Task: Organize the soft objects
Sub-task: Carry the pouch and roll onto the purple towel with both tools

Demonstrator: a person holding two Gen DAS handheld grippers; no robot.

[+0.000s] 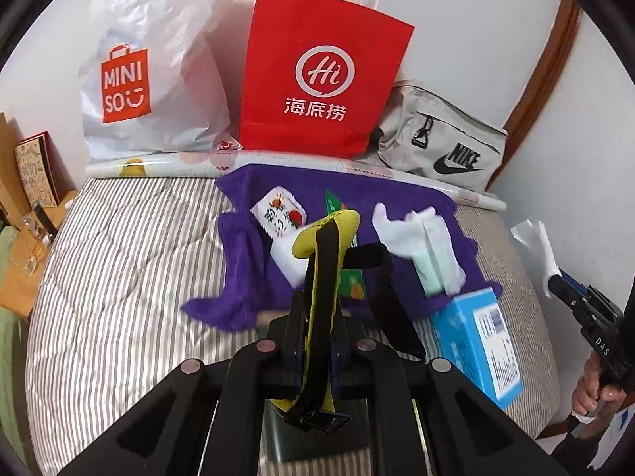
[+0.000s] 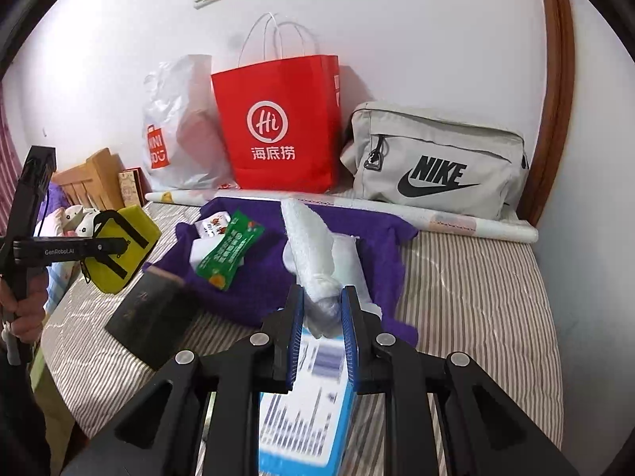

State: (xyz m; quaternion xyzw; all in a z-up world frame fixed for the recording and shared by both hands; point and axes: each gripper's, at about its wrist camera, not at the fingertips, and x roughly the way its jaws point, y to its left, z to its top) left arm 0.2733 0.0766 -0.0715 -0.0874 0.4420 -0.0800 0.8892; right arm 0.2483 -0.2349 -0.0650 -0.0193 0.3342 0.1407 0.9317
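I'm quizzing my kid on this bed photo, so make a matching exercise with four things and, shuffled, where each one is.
Things:
1. yellow pouch
2. white foam sheet
3. green snack packet
4. grey Nike bag

Places:
A. against the wall, right of the red bag
B. in the left gripper
C. lying on the purple cloth
D. in the right gripper

Pairs: 1-B, 2-D, 3-C, 4-A

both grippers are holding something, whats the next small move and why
Probably carry the yellow pouch in the left gripper toward the bags at the wall: it is already lifted off the bed, while the right gripper holds a white cloth.
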